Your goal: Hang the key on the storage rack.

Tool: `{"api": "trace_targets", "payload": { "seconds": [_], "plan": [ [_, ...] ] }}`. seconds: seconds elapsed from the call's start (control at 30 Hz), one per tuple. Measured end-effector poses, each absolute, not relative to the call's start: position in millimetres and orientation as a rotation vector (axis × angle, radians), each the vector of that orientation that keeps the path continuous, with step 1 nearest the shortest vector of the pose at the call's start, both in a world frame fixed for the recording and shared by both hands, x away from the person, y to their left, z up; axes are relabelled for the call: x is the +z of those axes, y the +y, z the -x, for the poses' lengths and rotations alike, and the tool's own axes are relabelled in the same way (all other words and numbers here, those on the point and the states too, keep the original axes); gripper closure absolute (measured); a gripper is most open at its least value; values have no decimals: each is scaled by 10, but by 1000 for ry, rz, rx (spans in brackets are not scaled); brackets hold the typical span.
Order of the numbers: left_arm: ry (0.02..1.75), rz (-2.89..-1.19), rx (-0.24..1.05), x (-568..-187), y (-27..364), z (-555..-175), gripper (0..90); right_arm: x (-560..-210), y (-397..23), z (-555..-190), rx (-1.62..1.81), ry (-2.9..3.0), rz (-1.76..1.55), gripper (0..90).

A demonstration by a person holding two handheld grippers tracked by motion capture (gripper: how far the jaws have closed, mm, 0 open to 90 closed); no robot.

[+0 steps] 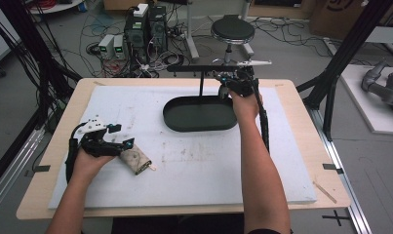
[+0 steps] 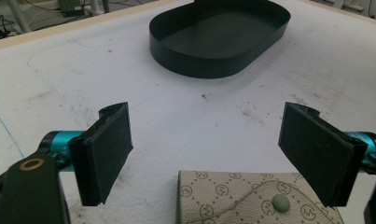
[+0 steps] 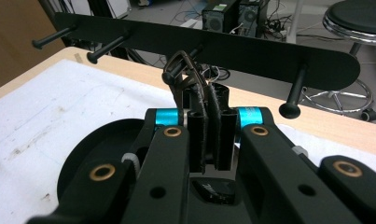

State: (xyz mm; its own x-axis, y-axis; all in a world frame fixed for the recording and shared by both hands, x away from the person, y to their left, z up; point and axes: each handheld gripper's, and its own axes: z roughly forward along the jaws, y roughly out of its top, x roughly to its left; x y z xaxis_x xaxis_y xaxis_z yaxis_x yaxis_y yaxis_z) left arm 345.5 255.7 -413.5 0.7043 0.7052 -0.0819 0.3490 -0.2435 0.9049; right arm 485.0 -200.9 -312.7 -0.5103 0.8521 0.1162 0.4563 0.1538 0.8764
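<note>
At the tabletop (image 1: 291,146), I have both claws at work on what looks like a hanging job. In the lower left of the high view my left claw (image 1: 120,138) stands wide open, its jaws to either side of the near end of a small patterned pouch (image 1: 135,160) that lies flat on the white mat (image 1: 194,165). The left gripper view shows the pouch (image 2: 251,200) at the bottom centre between the two pads, neither of them touching it, with a pale snap button (image 2: 280,203) on its flap.

In the upper centre of the high view my right claw (image 1: 228,82) is up at the black peg rack (image 1: 204,68) that rises on a post from the dark oval tray (image 1: 184,127). In the right gripper view that claw (image 3: 209,135) is closed narrow on a thin brown strap (image 3: 188,70), whose looped end lies over one peg (image 3: 176,70) at the frame's upper middle.

I judge the pouch light, soft and apt to sag, so it should be pinched across its short end, clear of the button. The strap looks thin and limp, likely to slip if the squeeze eases. Whether strap and pouch belong together I cannot tell.
</note>
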Motion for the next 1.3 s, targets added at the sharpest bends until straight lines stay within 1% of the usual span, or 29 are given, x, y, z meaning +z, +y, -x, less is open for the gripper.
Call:
{"api": "trace_targets", "payload": {
  "seconds": [0.13,0.27,0.33,0.4,0.5,0.7,0.73,0.77,1.07,1.3],
  "plan": [
    [826,-1855,420,-4139,2558,-3459,172,-3087,-1976,-4804,1316,1969,-1220,702],
    [822,-1857,419,-4140,2554,-3458,172,-3023,-1972,-4722,1223,1954,-1166,572],
    [821,-1858,417,-4141,2551,-3458,172,-3015,-1993,-4670,1181,1944,-1140,490],
    [822,-1862,414,-4144,2546,-3460,172,-3018,-2031,-4603,1168,1941,-1107,456],
    [822,-1874,412,-4150,2537,-3462,172,-3009,-2094,-4544,1187,1988,-1103,378],
    [822,-1873,407,-4152,2530,-3459,172,-3058,-2217,-4366,1205,2028,-1067,289],
    [822,-1873,407,-4152,2530,-3459,172,-3058,-2217,-4366,1205,2028,-1067,289],
    [822,-1875,407,-4151,2531,-3458,172,-3087,-2260,-4317,1196,2060,-1070,259],
    [817,-1885,405,-4159,2518,-3459,172,-3308,-2531,-4028,1258,2070,-1098,220],
    [826,-1882,404,-4164,2517,-3450,172,-3526,-2617,-3801,1285,2090,-1090,209]
  ]
}}
